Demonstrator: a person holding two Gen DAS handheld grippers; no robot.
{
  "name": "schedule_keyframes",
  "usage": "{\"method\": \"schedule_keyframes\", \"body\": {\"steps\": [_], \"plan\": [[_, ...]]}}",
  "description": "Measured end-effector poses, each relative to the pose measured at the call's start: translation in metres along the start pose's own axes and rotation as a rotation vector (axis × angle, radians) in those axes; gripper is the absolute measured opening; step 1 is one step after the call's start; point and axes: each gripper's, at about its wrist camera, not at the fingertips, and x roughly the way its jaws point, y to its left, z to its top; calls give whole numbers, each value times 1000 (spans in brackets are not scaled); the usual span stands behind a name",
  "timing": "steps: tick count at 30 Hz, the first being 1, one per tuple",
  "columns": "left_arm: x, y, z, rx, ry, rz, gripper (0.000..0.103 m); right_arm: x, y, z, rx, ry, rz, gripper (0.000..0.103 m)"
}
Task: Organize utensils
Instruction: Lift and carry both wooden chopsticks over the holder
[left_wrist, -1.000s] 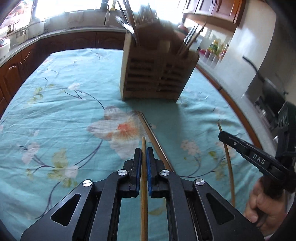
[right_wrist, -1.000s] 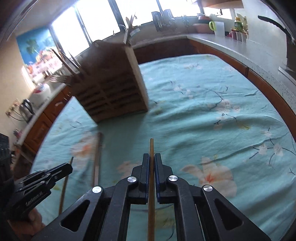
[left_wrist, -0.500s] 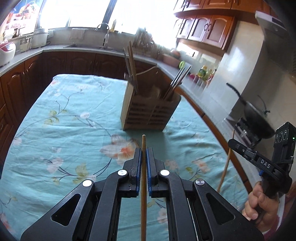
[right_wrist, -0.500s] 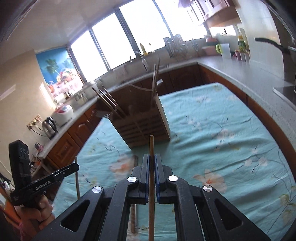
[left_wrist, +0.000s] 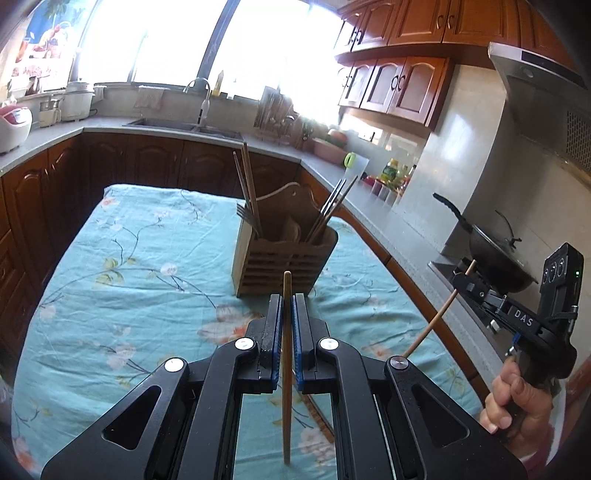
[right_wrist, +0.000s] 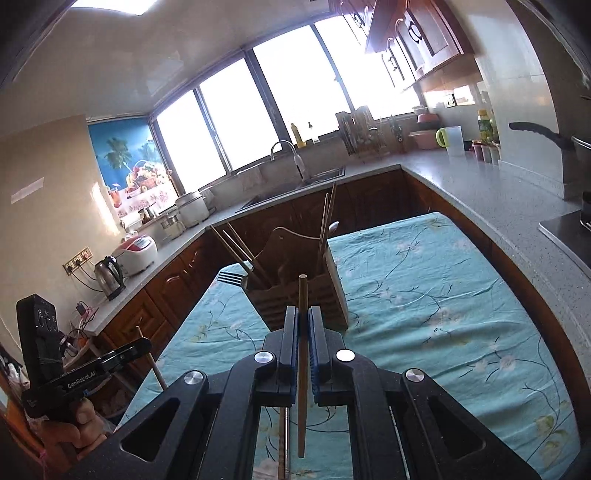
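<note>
My left gripper (left_wrist: 287, 306) is shut on a wooden chopstick (left_wrist: 286, 369) and holds it high above the table, pointing at the wooden utensil holder (left_wrist: 280, 264). My right gripper (right_wrist: 303, 317) is shut on another wooden chopstick (right_wrist: 302, 369), also raised and pointing at the holder (right_wrist: 303, 291). The holder stands on the floral teal cloth and holds chopsticks in both end slots, plus forks and a spoon. Each gripper shows in the other's view, the right one (left_wrist: 460, 278) at the right edge, the left one (right_wrist: 146, 343) at the lower left.
The table with the teal cloth (left_wrist: 147, 280) sits between dark wood cabinets. A counter with a wok (left_wrist: 495, 258) on a stove runs along the right. A sink (right_wrist: 295, 188), rice cooker and kettle (right_wrist: 109, 277) line the far counter. Another chopstick (left_wrist: 317, 413) lies on the cloth below the left gripper.
Both grippers have risen well above the table with their chopsticks and pulled back from the holder. One chopstick stays on the cloth.
</note>
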Motion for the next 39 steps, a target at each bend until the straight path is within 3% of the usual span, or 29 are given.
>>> {"method": "schedule_keyframes", "body": {"steps": [21,31,39], "plan": [[-1,3,28,-7,-86,6,4,8,-2,20,0,-38,1,5],[5,-2,82,-8,-204,8,4,26,-4,55,-6,-89,3,5],[6,-5,144,8,-359,40,4,40,0,119,-23,-214,-13,5]]}}
